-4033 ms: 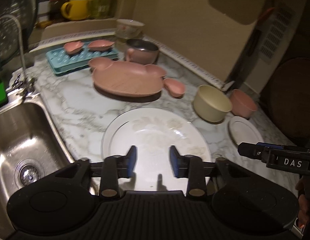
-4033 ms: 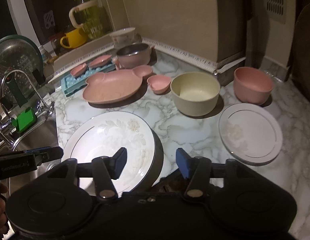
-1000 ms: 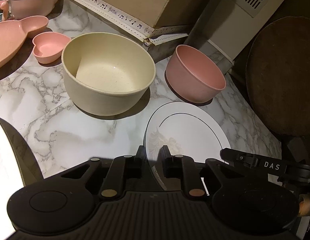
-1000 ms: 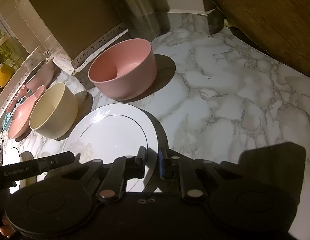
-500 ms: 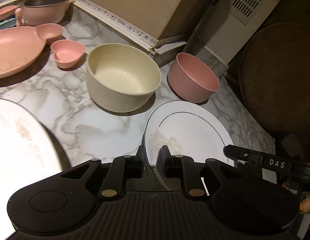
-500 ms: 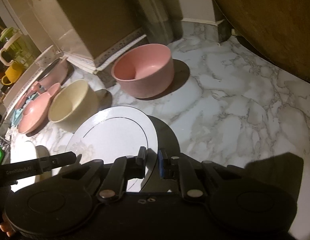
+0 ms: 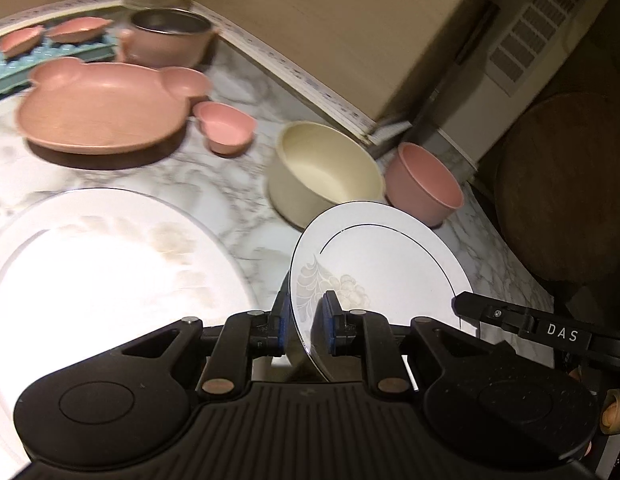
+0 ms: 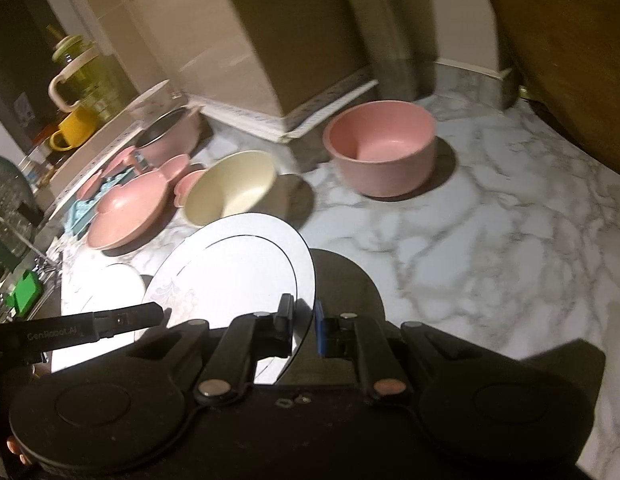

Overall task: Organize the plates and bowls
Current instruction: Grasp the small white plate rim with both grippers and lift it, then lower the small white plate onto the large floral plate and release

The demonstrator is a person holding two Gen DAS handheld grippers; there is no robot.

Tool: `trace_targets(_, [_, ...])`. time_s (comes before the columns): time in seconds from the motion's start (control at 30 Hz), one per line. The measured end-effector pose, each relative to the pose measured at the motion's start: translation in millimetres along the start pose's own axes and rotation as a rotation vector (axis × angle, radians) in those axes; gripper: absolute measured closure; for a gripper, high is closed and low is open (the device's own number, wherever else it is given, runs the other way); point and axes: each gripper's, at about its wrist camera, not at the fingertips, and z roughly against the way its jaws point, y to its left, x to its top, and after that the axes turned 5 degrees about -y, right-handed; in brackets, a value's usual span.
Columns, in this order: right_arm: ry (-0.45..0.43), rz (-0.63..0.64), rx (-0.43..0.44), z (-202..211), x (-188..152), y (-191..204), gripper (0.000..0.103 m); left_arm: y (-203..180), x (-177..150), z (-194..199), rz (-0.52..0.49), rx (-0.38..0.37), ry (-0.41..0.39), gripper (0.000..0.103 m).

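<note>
Both tools grip the small white plate [image 7: 381,264], one at each edge: the left gripper [image 7: 303,326] pinches its near rim at lower centre of the left view, and the right gripper [image 8: 302,326] has its fingers [image 8: 286,312] closed on the opposite rim. The plate hangs tilted above the marble counter [image 8: 489,240], just right of the large white plate [image 7: 110,280] lying flat at lower left.

Judged from this, sorting has barely begun: nothing is stacked yet, and the small plate looks bound for the large one. The bowls stand separate.

Counted: two white plates; one cream bowl [image 7: 325,172] and one pink bowl [image 7: 423,184], side by side; one bear-shaped pink plate [image 7: 102,108]; one heart-shaped pink dish [image 7: 226,126] beside it; one pink-sided steel pot [image 7: 170,38]; two small pink dishes [image 7: 50,34] on a blue tray at upper left.
</note>
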Motion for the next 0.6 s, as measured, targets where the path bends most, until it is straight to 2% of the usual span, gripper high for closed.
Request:
trace_targets(0.33, [0.028,0.072,0.093,-23,-6,67,0.093,67,-1,47,0.073,0.094,-0.058,0.087])
trace_targets(0.6, [0.074,0.144,0.144,-50,-17,115,0.093,114,-12,64,0.137,0.157,-0.069,0.087])
